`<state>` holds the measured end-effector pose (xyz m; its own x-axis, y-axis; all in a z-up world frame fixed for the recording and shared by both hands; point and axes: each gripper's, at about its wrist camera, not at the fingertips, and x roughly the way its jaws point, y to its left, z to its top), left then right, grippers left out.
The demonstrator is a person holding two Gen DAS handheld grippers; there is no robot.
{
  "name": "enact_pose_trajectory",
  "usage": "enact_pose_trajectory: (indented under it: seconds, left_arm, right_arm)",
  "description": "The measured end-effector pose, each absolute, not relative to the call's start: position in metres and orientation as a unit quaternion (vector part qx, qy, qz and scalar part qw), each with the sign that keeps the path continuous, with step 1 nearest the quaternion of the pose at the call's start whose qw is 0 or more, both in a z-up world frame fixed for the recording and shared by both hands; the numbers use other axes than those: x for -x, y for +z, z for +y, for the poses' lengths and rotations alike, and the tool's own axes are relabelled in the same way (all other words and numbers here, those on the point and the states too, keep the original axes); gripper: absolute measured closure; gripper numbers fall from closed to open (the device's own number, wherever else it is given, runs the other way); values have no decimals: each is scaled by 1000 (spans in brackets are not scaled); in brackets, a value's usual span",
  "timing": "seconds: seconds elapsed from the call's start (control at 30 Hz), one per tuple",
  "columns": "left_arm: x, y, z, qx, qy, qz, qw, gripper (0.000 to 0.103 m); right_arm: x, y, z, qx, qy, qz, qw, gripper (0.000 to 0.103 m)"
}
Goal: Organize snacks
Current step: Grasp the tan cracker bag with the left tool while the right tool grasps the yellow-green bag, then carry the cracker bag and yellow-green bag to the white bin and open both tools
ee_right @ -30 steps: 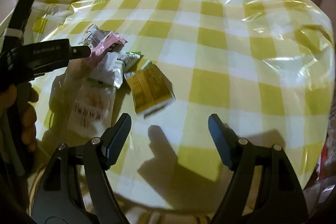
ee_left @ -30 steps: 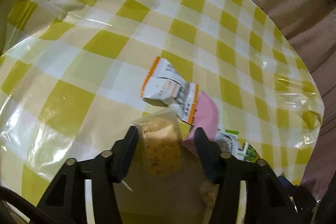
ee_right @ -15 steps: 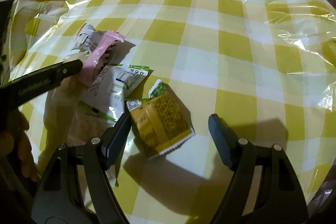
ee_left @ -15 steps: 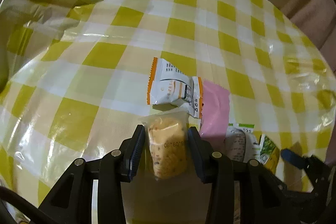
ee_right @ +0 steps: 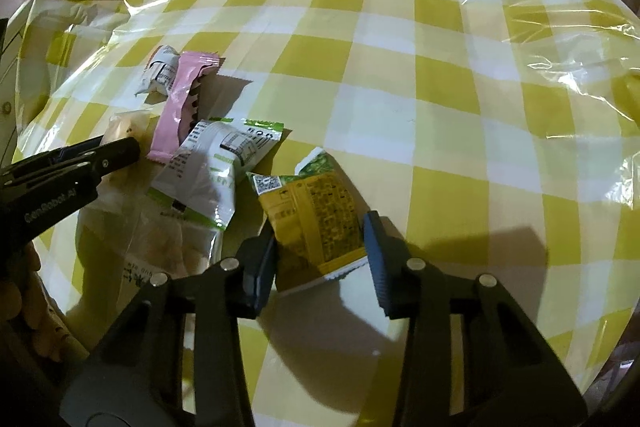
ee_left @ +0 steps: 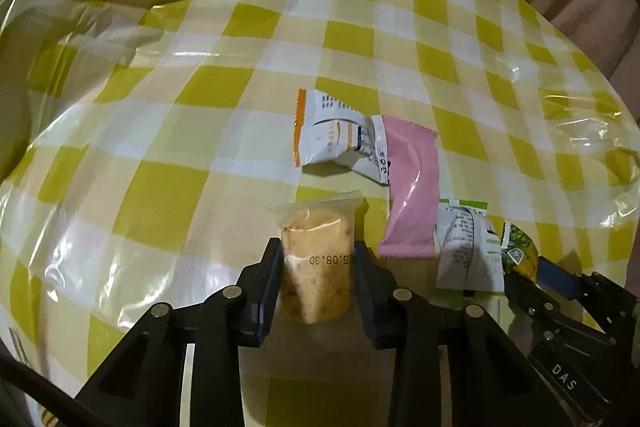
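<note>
- On the left, the left gripper points down at the table with the yellow and white checked cloth. Its jaws have just been closing, and now they press on both sides of a clear packet with a pale yellow snack inside.
- Just behind this packet lies a white packet with orange edges, flat on the cloth.
- Next to it, touching and partly over its right end, lies a pink packet.
- Further right there is a white packet with green edges, and the near end of the pink packet rests on it.
- Under that one, near the table edge, a large clear bag is partly visible.
- On the right, the right gripper holds a yellow packet. Its jaws have just been closing; both touch the sides of the packet, which still lies on the cloth beside the white and green one.
</note>
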<state>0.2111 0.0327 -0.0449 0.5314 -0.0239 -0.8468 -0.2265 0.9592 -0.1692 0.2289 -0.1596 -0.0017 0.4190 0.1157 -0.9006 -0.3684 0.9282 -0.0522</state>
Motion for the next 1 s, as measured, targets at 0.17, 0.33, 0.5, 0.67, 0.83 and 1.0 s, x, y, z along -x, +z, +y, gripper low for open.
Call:
enact_pose_trajectory:
  seconds: [0.17, 0.33, 0.5, 0.67, 0.83, 1.0]
  left_arm:
    - [-196, -45, 37, 153, 56, 481, 861, 68]
    - [-178, -45, 39, 171, 55, 482, 858, 68]
    - [-163, -36, 36, 172, 60, 470, 863, 68]
    - [-145, -25, 29, 175, 55, 456, 871, 68]
    - [-123, -11, 17, 171, 48, 439, 881, 68]
    - [-105, 0, 1, 163, 40, 434, 885, 68]
  right_arm:
    - [-220, 0, -161, 122, 149, 520, 833, 62]
    - [-209, 3, -166, 115, 148, 520, 833, 64]
    - [-196, 10, -172, 110, 144, 516, 837, 65]
    - [-178, 20, -177, 115, 142, 503, 845, 65]
    - [-162, 31, -187, 106, 139, 493, 852, 65]
    - [-146, 41, -201, 93, 137, 486, 858, 65]
